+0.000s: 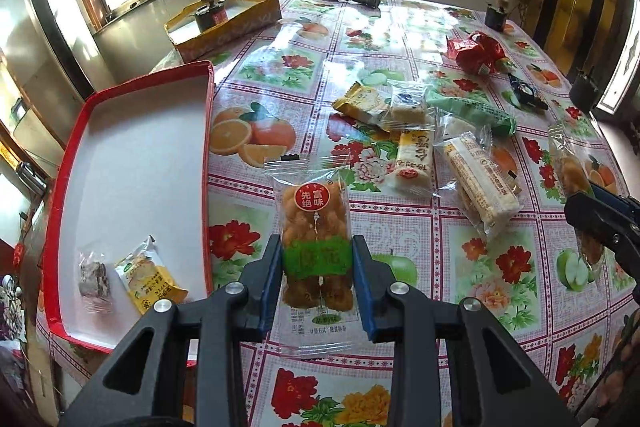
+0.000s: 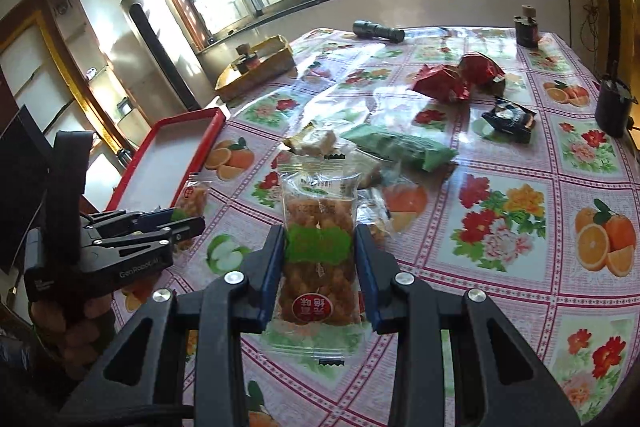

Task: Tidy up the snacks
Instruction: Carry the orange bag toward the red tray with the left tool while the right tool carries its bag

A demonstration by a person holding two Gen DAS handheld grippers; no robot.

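Item: two clear packets of fried dough twists, one per gripper.

- Left gripper [image 1: 317, 269] — fingers closed on the green band of its twist packet [image 1: 316, 227], held above the desk [image 1: 500, 267] just right of the red tray [image 1: 208, 155].
- Right gripper [image 2: 320, 267] — fingers pinching a second twist packet [image 2: 319, 247], label end toward the camera, farther right of the tray.
- Tray contents: a yellow wafer packet [image 1: 150, 277] and a small dark sweet [image 1: 94, 279].
- Loose pile [image 1: 420, 131] of snacks — well right of the tray.

Risk: slick film may slide from either pinch; both grippers converging on the tray could collide; hard squeezing may crush the twists.
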